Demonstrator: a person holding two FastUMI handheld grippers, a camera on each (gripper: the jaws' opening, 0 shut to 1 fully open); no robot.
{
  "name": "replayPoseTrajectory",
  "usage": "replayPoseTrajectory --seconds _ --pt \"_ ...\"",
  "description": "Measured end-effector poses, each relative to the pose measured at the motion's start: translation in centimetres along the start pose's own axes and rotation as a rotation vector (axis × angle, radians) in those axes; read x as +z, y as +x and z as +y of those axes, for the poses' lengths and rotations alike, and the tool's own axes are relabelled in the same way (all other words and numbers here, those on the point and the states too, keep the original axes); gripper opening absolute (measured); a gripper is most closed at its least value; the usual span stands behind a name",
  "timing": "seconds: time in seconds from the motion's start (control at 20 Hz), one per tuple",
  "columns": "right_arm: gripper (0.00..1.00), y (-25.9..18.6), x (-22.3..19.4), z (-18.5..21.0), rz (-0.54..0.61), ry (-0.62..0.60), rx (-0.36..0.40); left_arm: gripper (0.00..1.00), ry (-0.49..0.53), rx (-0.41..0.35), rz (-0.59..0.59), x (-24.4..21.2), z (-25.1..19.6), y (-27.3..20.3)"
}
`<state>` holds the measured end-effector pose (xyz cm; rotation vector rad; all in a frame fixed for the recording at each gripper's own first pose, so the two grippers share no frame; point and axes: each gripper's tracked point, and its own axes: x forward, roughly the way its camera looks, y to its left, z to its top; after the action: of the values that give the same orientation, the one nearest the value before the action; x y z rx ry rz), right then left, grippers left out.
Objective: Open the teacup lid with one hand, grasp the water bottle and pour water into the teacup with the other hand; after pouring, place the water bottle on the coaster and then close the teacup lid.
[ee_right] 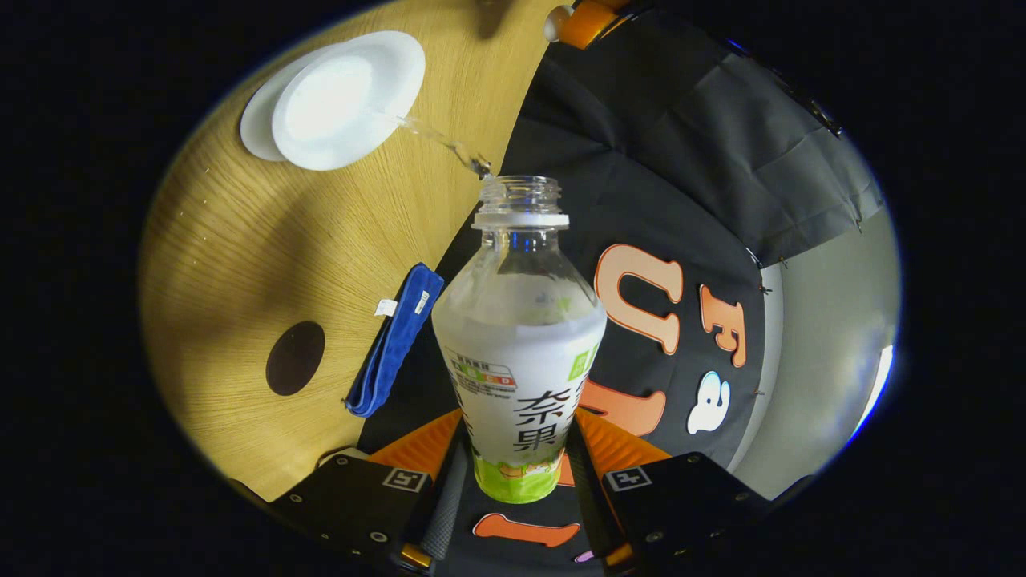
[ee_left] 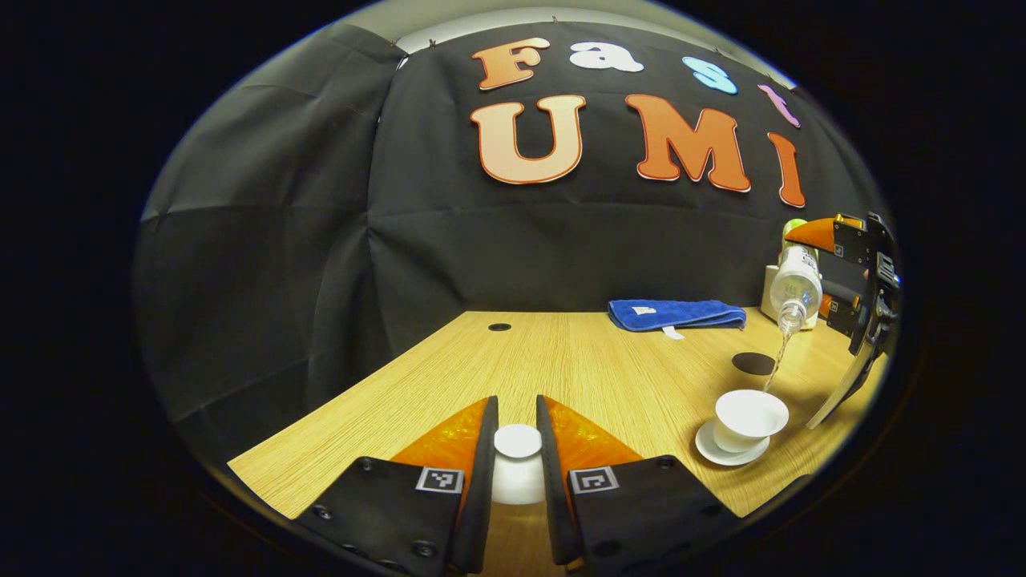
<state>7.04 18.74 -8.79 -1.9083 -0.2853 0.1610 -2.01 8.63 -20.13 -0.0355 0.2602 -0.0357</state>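
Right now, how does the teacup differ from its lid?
The teacup stands open on its saucer, taking water from the tilted water bottle. The lid is apart from it, held between the left tongs, and looks smaller. Both are white.

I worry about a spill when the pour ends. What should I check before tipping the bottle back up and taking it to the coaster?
1. Stream lands in the teacup: ok, the water falls from the water bottle into the open cup.
2. Hold on the bottle: ok, the right gripper has its jaws pressed on the bottle's lower body.
3. Lid clear of the cup: ok, the left gripper holds the teacup lid between its jaws, away from the cup.
4. Coaster free: ok, the dark disc lies bare on the table.
5. Fill level in the cup: cannot tell.
6. Blue towel out of the path: ok, it lies by the wall.
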Motion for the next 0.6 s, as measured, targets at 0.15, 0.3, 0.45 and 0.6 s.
replayPoseTrajectory --seconds 0.15,0.3,0.45,0.6 --pt "0.65 0.2 0.2 -0.8 -0.013 -0.028 -0.019 0.34 0.004 -0.002 0.001 0.1 0.0 0.1" --pt "0.65 0.6 0.4 -1.4 -0.029 -0.056 -0.032 0.34 0.004 -0.004 0.003 0.0 -0.1 0.0" --pt "0.65 0.3 1.1 -1.5 -0.058 -0.091 -0.037 0.34 0.008 -0.004 0.003 0.0 -0.2 0.0" --pt "0.65 0.2 1.7 -1.1 -0.081 -0.109 -0.038 0.34 0.007 -0.009 0.005 0.1 -0.4 0.0"
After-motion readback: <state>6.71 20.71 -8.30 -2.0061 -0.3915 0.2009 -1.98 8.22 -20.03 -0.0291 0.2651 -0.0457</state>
